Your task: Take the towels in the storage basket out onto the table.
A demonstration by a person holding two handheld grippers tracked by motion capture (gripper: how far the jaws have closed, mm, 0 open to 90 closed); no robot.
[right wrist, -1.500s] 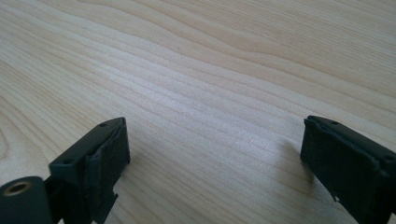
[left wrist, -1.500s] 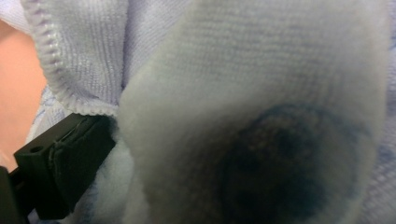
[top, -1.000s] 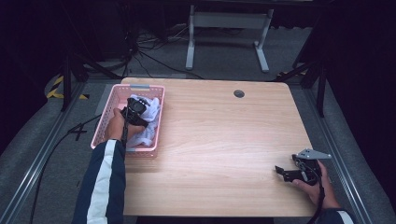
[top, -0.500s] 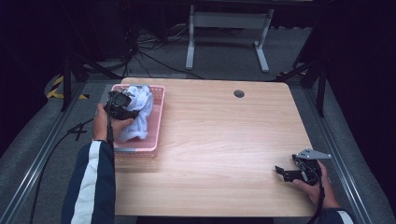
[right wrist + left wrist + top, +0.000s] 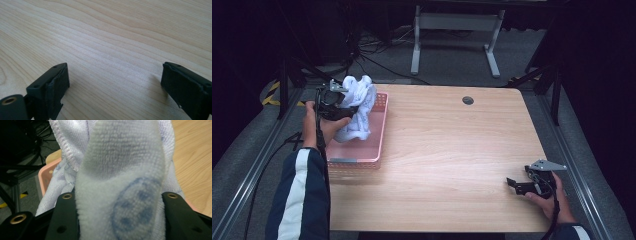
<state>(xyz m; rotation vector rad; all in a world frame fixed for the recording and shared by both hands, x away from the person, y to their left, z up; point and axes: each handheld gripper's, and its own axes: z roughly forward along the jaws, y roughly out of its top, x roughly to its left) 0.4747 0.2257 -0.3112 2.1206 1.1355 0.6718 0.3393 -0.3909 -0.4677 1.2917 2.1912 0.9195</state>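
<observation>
No writing can be read anywhere; the only mark is a blurred blue oval print on the white towel [image 5: 120, 195], seen in the left gripper view. The left gripper [image 5: 343, 101] is clamped on that towel, a thick fold bulging between its two black jaws. It holds the towel bunched above the far end of the pink basket [image 5: 379, 131], with the lower end of the cloth hanging down into it. The basket sits at the table's [image 5: 452, 150] left edge, its near end well short of the near edge. The right gripper [image 5: 518, 184] is close to the near right corner, jaws wide apart over bare wood with nothing between them. Between the basket and that gripper the wood lies open. A small round grommet [image 5: 468, 100] sits near the far edge.
</observation>
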